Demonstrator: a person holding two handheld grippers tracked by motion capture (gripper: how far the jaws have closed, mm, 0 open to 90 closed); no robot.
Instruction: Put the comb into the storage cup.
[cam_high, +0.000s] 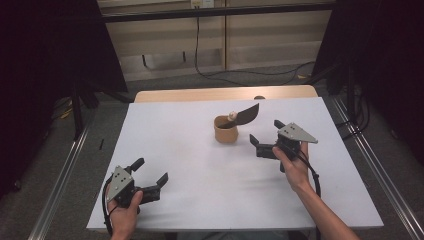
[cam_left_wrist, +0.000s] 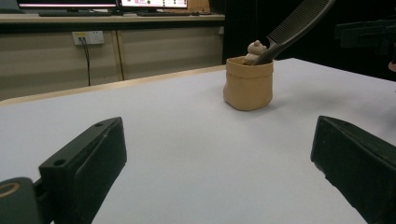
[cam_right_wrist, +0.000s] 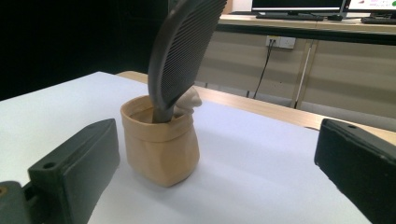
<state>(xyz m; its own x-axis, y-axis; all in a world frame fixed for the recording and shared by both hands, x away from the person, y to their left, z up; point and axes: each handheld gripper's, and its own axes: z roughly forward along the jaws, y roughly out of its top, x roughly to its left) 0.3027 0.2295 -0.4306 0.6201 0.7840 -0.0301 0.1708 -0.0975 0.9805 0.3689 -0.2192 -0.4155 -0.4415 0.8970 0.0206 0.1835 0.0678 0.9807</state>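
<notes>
A small tan pouch (cam_high: 226, 130) stands upright on the white table (cam_high: 200, 170), its soft fabric-like wall rolled over at the top into a thick cuff and slightly creased lower down. Out of its mouth leans a dark comb (cam_high: 246, 115) with fine close teeth along one edge; its lower end is sunk in the pouch and the toothed blade tilts up and away over the rim. Tucked beside the comb in the opening is a small pale lumpy thing (cam_high: 232, 115), too small to make out.

The right gripper (cam_high: 266, 136) is held just beside the pouch, its jaws spread wide and holding nothing. In the right gripper view the pouch (cam_right_wrist: 160, 142) sits ahead of the jaws and nearer the left one, not touching it, with the comb (cam_right_wrist: 180, 51) rising above it.

The left gripper (cam_high: 150, 172) rests low near the table's front edge, well apart from the pouch, jaws also wide and empty. In the left gripper view the pouch (cam_left_wrist: 248, 83) stands far ahead, between the two jaws and somewhat toward the right one, with the comb (cam_left_wrist: 292, 30) slanting up to the right and the pale thing (cam_left_wrist: 254, 50) at its base.
</notes>
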